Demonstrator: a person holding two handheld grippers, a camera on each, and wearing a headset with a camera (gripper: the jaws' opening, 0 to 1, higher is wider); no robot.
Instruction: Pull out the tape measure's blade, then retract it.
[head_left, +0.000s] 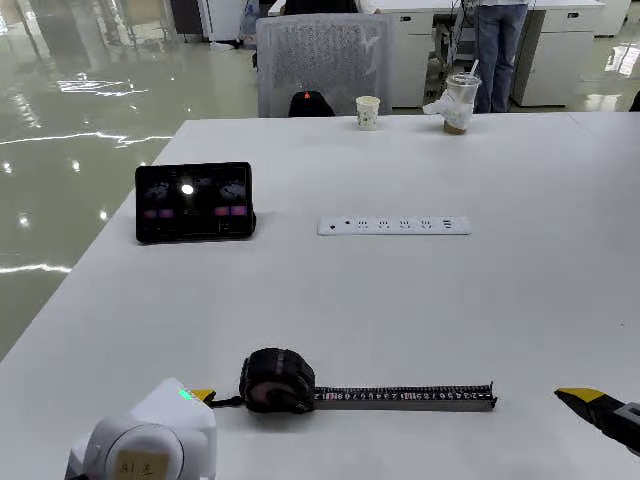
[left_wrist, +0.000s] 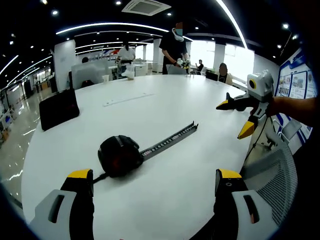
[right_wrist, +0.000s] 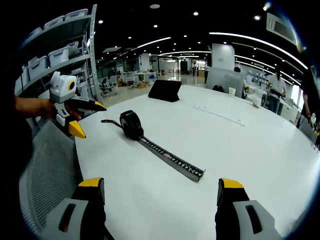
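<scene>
A black tape measure (head_left: 277, 381) lies on the white table (head_left: 420, 300) near its front edge. Its blade (head_left: 405, 397) is drawn out flat to the right, and a short strap trails left from the case. My left gripper (left_wrist: 154, 176) is open, just left of and behind the case (left_wrist: 119, 155), with one yellow fingertip (head_left: 203, 396) close to the strap. My right gripper (right_wrist: 160, 183) is also open and holds nothing. It hovers a short way past the blade's end (right_wrist: 197, 173). One of its fingertips (head_left: 580, 395) shows at the bottom right of the head view.
A black tablet (head_left: 193, 201) stands at mid left and a white power strip (head_left: 393, 226) lies in the middle. A paper cup (head_left: 368, 112) and a plastic drink cup (head_left: 458, 100) sit at the far edge. Beyond them are a grey chair (head_left: 323, 65) and a standing person (head_left: 500, 40).
</scene>
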